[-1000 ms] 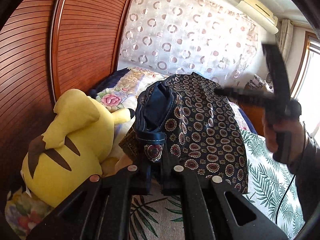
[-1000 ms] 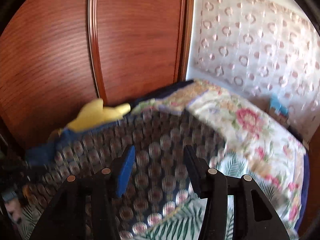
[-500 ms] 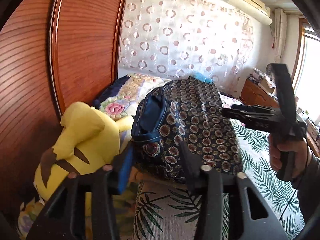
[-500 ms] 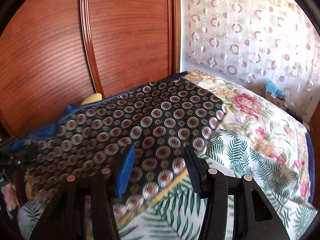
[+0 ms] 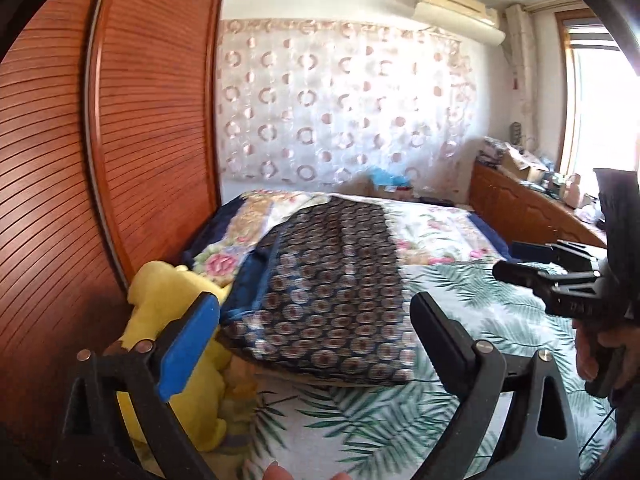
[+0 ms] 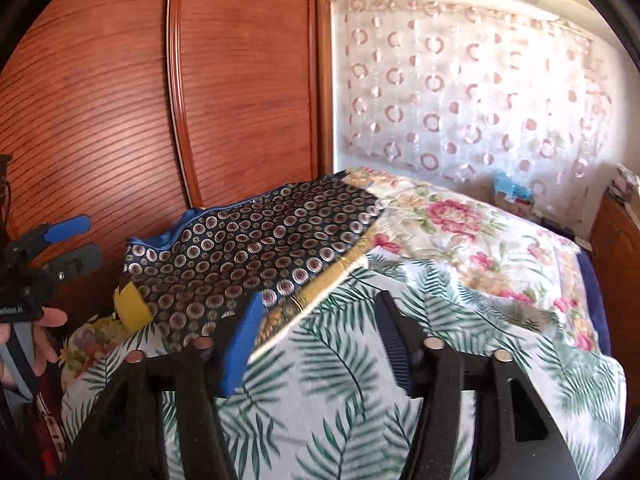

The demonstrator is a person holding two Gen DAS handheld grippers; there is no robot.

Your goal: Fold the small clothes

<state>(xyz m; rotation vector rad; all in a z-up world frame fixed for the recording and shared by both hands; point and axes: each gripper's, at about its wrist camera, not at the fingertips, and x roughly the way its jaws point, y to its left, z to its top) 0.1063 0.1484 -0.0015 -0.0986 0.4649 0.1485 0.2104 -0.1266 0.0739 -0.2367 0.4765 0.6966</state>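
A dark blue garment with a round medallion print lies spread on the bed, its left edge over a yellow plush toy. My left gripper hovers just short of the garment's near edge; its jaws are opening wide, with nothing between them. The right wrist view shows the same garment to the left of my right gripper, whose jaws are opening over the palm-leaf sheet, holding nothing. Each gripper shows in the other's view: the right gripper at the right edge, the left gripper at the left edge.
A slatted wooden wardrobe stands close along the bed's left side. A floral quilt covers the bed's far end. A low wooden cabinet with clutter runs under the window at the right. A hand holds each gripper's handle.
My left gripper has opened and let go of the garment, then drawn back and up. The garment has dropped from a raised heap to lie flat. My right gripper swung right, off the garment.
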